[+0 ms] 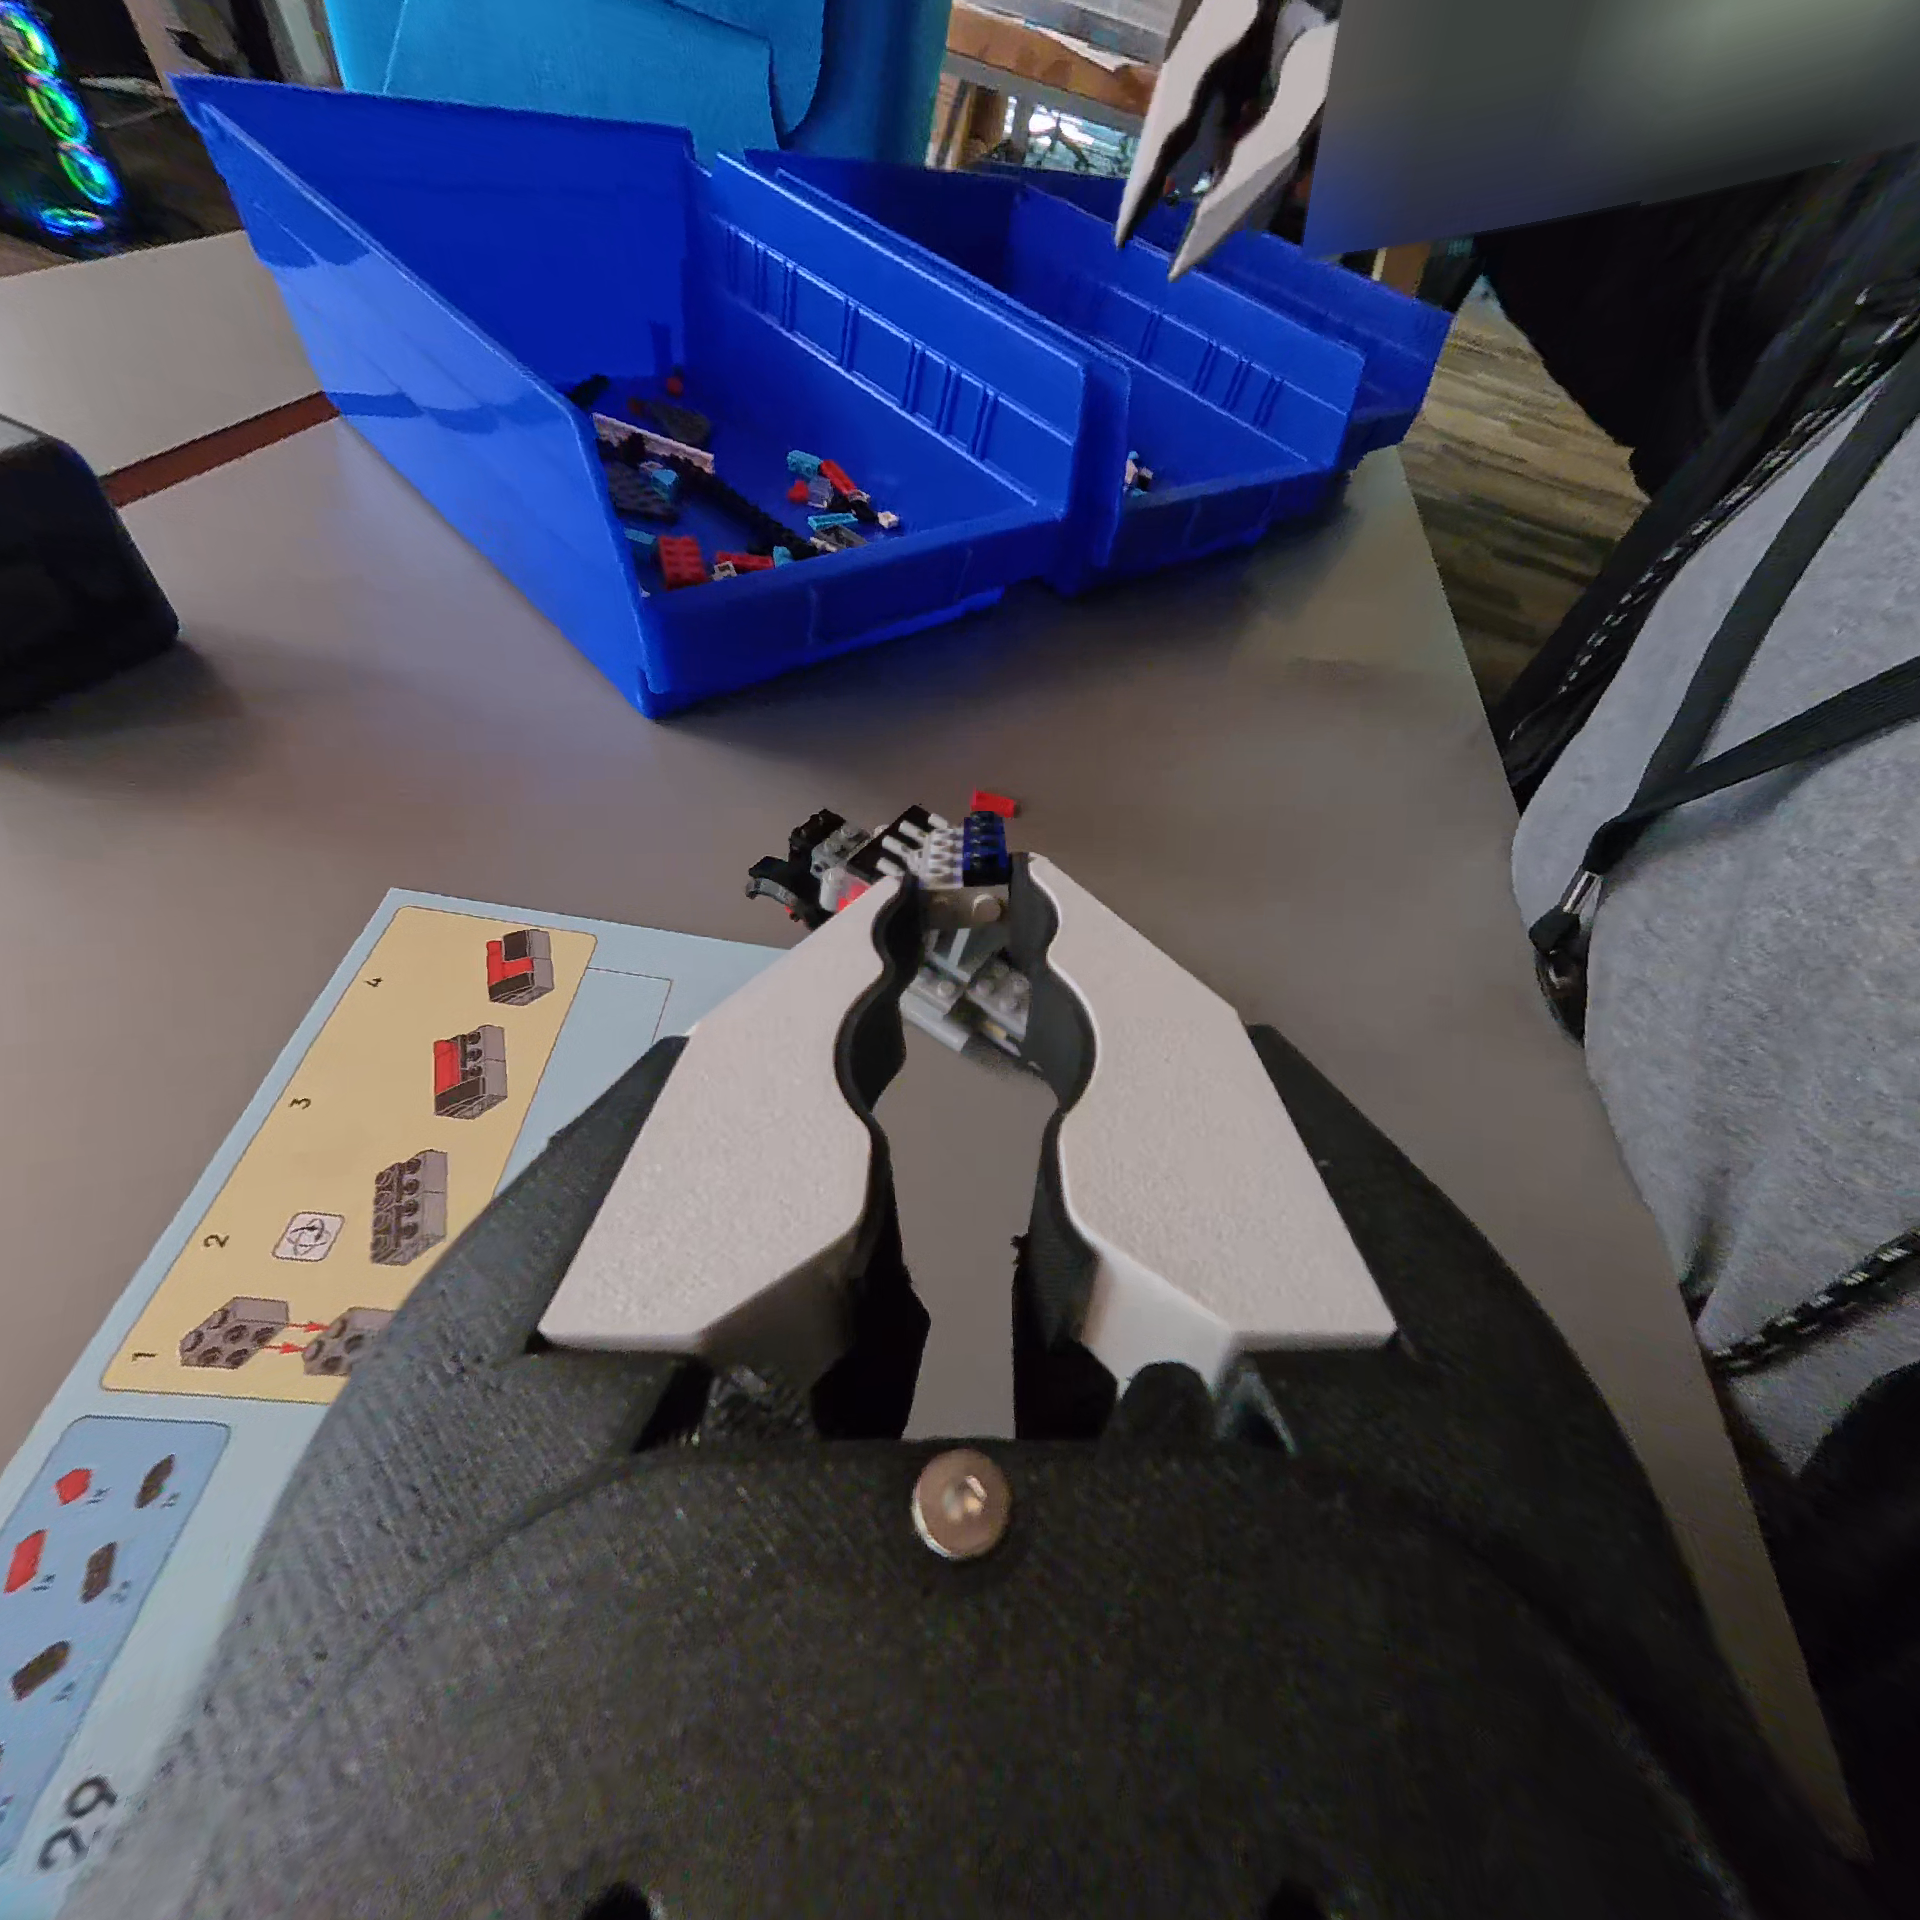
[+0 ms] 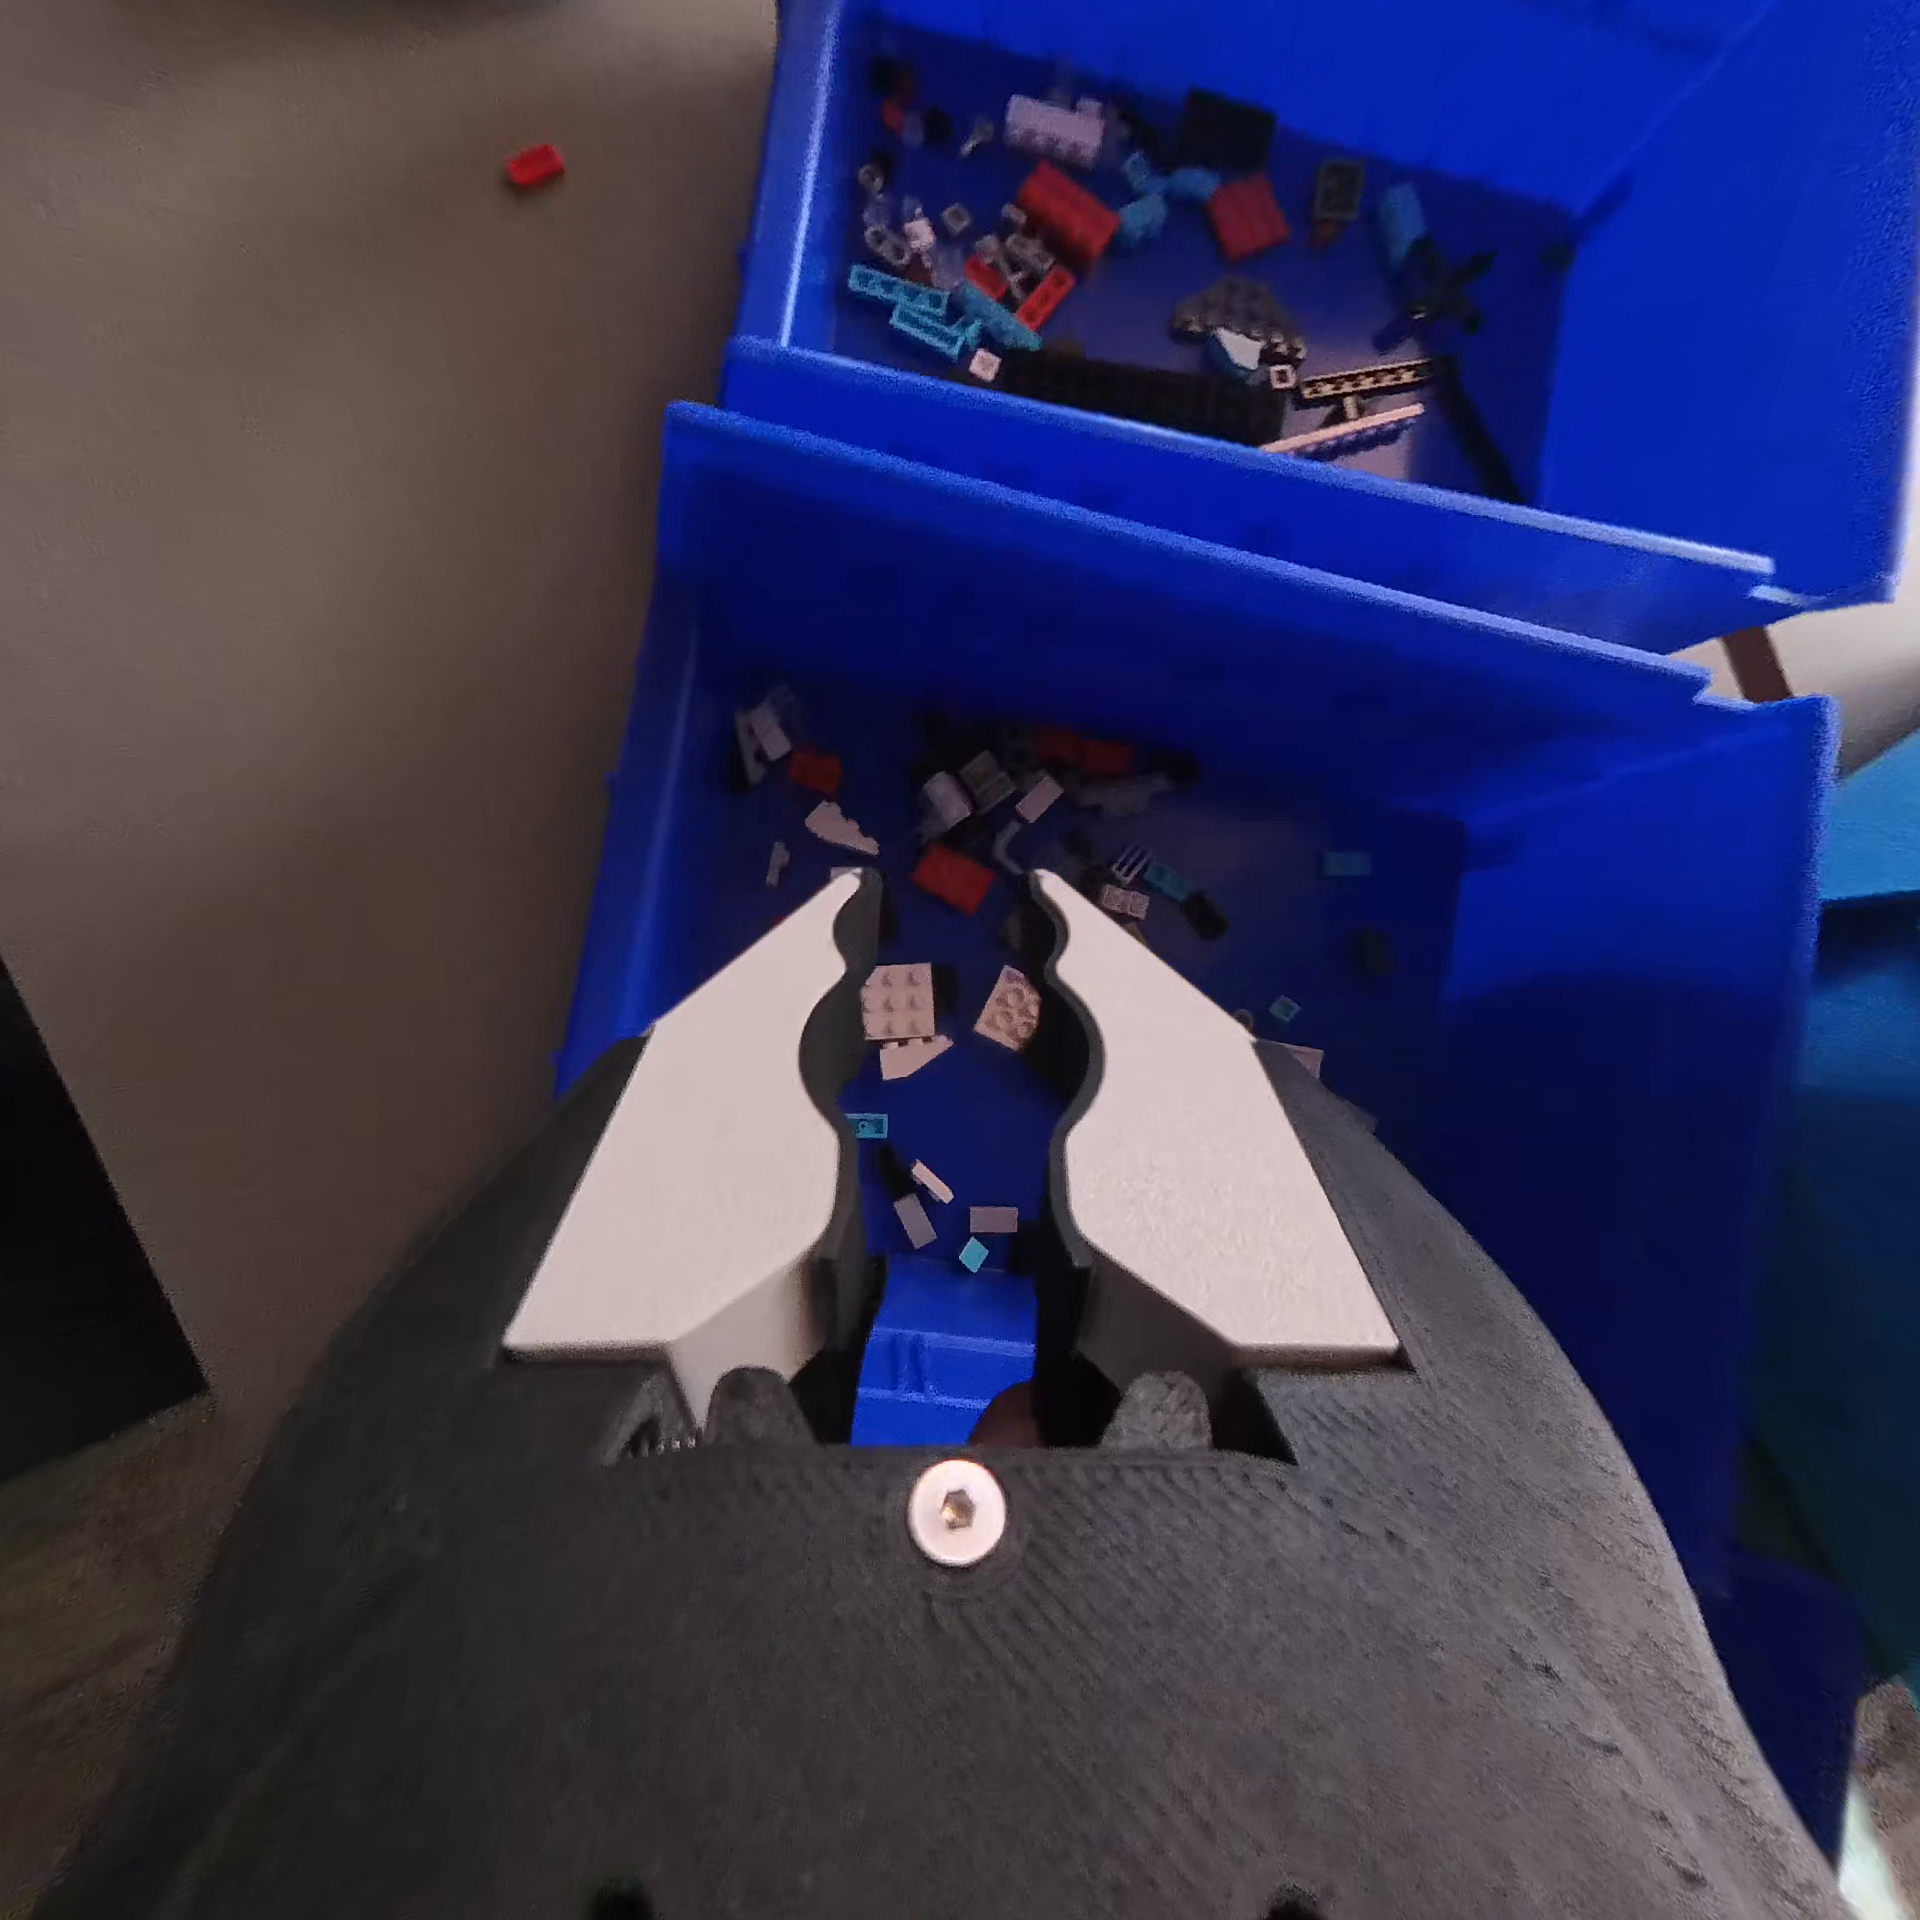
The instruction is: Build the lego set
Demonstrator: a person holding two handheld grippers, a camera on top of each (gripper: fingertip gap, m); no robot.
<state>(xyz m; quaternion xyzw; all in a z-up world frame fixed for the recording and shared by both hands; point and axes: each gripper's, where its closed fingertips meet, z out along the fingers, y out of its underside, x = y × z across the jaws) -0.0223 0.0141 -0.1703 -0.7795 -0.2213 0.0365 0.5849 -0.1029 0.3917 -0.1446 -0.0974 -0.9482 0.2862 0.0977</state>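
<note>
My left gripper (image 1: 961,899) is shut on a partly built lego model (image 1: 935,862) of grey, black, white and dark blue bricks, held low over the grey table (image 1: 416,748). A small red piece (image 1: 992,802) lies just beyond the model; it also shows in the right wrist view (image 2: 535,164). My right gripper (image 2: 951,878) is open and empty, hovering above the nearer blue bin (image 2: 1091,623) of loose pieces; a red brick (image 2: 951,878) lies below its tips. It also shows in the left wrist view (image 1: 1148,244) above the bins.
Blue bins (image 1: 499,343) stand side by side at the back of the table; the farther one (image 2: 1704,260) holds several red, teal and black pieces. An instruction booklet (image 1: 343,1143) lies at the left. A black object (image 1: 62,582) sits at the far left. A person in grey (image 1: 1766,935) is at the right. Left tips to right tips: about 40 cm.
</note>
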